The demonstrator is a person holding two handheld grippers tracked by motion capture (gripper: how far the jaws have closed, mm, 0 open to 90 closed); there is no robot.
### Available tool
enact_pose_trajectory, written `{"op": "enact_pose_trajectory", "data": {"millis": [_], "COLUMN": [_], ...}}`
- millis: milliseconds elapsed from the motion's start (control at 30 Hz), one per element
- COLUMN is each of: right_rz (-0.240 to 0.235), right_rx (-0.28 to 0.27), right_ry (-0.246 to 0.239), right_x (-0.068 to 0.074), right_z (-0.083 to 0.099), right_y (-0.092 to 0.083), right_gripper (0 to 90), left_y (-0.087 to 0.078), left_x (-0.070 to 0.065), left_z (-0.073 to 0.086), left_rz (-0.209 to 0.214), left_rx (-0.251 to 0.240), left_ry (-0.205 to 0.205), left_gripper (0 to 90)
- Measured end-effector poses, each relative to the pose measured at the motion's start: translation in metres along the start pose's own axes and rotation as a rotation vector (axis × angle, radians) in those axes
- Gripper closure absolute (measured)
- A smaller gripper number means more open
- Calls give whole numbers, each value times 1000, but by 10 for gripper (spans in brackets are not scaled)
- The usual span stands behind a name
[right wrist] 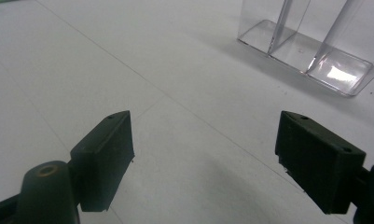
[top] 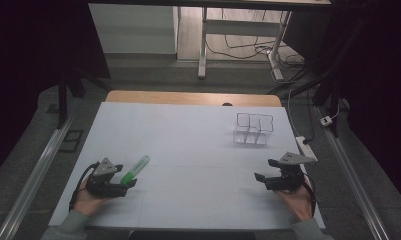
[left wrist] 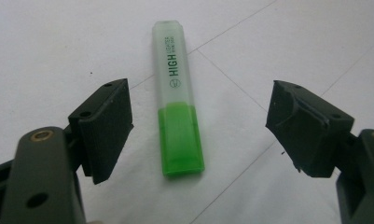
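Observation:
A green highlighter [top: 135, 169] lies flat on the white table [top: 188, 145] at the front left. In the left gripper view the highlighter [left wrist: 177, 100] has a clear cap end pointing away and a green body nearer. My left gripper [top: 127, 178] is open just behind it, and the pen's green end lies between the wide-apart jaws [left wrist: 198, 128] without touching either. My right gripper [top: 265, 170] rests at the front right, open, with bare table between its jaws [right wrist: 203, 144]. A clear plastic holder [top: 253, 129] with compartments stands at the back right, also ahead of the right gripper [right wrist: 310, 42].
A person's hands hold both grippers near the table's front edge. A wooden strip [top: 193, 98] borders the far side. A power strip [top: 304, 145] lies off the right edge, with cables and desk legs on the floor beyond.

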State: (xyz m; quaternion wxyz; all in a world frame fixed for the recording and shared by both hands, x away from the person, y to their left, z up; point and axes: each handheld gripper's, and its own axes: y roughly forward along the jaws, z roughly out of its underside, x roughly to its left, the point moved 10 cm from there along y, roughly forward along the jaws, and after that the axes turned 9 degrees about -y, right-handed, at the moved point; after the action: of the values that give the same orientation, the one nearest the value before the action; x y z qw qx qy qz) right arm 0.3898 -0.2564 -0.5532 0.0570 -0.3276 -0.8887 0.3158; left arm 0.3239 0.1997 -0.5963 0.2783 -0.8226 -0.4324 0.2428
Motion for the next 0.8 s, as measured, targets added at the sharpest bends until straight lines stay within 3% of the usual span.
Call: {"op": "enact_pose_trajectory", "data": {"millis": [800], "right_rz": [-4], "right_rx": [21], "right_ry": [8], "right_x": [1], "right_z": [3], "right_y": [3], "right_gripper": [222], "left_y": [1], "left_x": [-1], "left_z": [-1], "left_rz": [4], "left_rx": [-4], "left_ry": [1], "left_gripper": [222]}}
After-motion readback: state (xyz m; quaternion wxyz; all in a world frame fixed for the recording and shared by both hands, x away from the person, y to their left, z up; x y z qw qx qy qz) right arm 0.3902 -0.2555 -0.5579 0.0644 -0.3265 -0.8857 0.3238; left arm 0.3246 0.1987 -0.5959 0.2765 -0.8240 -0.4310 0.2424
